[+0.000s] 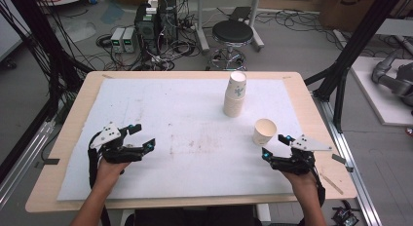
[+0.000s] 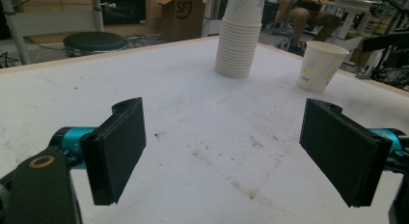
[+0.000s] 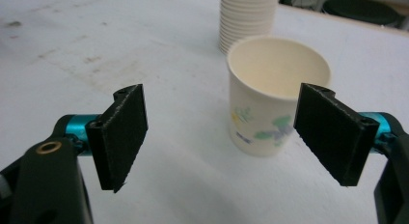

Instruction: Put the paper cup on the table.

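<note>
The single paper cup point(image 1: 264, 131) stands upright on the white sheet point(image 1: 185, 138) of the worktop point(image 1: 311, 114), mouth up, its long axis vertical and its printed side facing the right tool point(image 1: 276, 144). It sits just ahead of that tool, apart from it: in the right gripper view the cup point(image 3: 270, 101) lies beyond the two black pads point(image 3: 123, 134), a little toward the right-hand one, with no pad touching it. The right tool stands wide and holds nothing. Farther back, the stack of cups point(image 1: 235, 94) rises upright, near the single cup but apart from it. The left tool point(image 1: 140, 136) rests well apart on the other side of the sheet, also wide and empty.
</note>
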A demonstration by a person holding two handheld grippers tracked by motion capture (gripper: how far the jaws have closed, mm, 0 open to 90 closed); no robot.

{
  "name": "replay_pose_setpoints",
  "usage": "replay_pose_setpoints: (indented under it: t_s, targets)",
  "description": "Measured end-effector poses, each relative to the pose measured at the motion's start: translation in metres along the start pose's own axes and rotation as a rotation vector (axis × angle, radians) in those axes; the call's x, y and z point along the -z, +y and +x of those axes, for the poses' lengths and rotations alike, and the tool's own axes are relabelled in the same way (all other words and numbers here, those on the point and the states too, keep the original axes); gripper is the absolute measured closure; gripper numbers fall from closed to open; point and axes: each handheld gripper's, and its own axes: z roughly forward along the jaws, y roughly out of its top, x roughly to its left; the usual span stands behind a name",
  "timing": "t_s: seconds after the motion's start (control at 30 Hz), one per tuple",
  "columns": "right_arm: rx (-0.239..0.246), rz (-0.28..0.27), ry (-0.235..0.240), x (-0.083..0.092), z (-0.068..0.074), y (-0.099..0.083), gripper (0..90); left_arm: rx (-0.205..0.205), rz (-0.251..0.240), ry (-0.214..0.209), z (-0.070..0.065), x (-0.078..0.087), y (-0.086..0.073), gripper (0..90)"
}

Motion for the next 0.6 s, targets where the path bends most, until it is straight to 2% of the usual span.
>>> replay_pose_setpoints:
  t_s: [0.07, 0.23, 0.47, 0.6]
  targets:
    - [0.039, -0.020, 0.018, -0.001, 0.008, 0.005, 19.7, 0.000, -0.011, 0.001, 0.000, 0.001, 0.001, 16.6]
    - [0.062, -0.060, 0.044, 0.000, 0.014, 0.010, 19.7, -0.005, -0.017, -0.002, -0.001, 0.001, 0.002, 16.6]
    - [0.067, -0.092, 0.062, 0.004, 0.016, 0.011, 19.7, -0.008, -0.024, -0.005, -0.002, 0.005, 0.003, 16.6]
    - [0.073, -0.081, 0.063, 0.002, 0.018, 0.011, 19.7, -0.015, -0.018, -0.006, -0.006, 0.008, 0.001, 16.6]
